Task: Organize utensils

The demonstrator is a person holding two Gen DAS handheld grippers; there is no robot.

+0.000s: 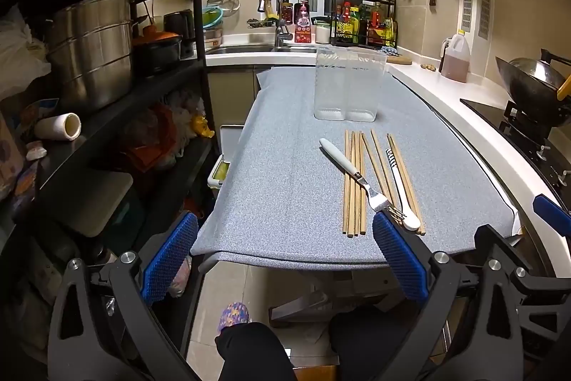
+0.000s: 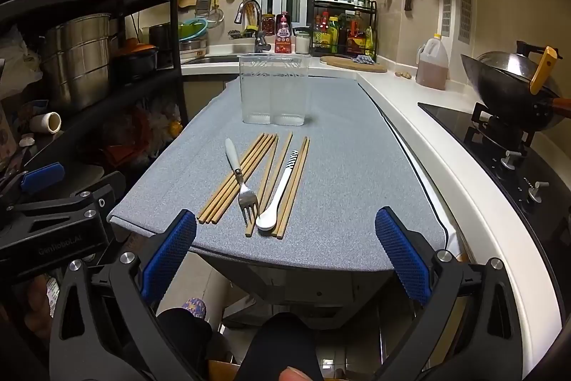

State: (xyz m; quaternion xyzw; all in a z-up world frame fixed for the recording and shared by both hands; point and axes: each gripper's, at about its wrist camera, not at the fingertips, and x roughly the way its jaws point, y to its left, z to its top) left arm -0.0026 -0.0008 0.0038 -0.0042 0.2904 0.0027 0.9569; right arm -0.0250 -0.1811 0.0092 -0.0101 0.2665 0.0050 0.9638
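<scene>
Several wooden chopsticks point(image 1: 353, 183) point(image 2: 235, 179) lie on the grey mat point(image 1: 285, 166) point(image 2: 349, 166). A white-handled fork point(image 1: 351, 172) point(image 2: 239, 177) lies across them. A white spoon point(image 1: 401, 191) point(image 2: 280, 193) with a striped handle lies beside it. A clear two-compartment holder point(image 1: 348, 84) point(image 2: 273, 90) stands empty at the mat's far end. My left gripper point(image 1: 285, 259) is open and empty, in front of the mat's near edge. My right gripper point(image 2: 285, 256) is open and empty, also in front of the near edge. The left gripper shows in the right wrist view point(image 2: 53, 202).
A black shelf rack point(image 1: 107, 77) point(image 2: 89, 59) with steel pots stands left of the mat. A white counter point(image 1: 464, 116) point(image 2: 446, 138) with a stove and wok point(image 1: 535, 84) point(image 2: 514, 88) runs along the right. A sink and spice rack point(image 2: 342, 27) are at the back.
</scene>
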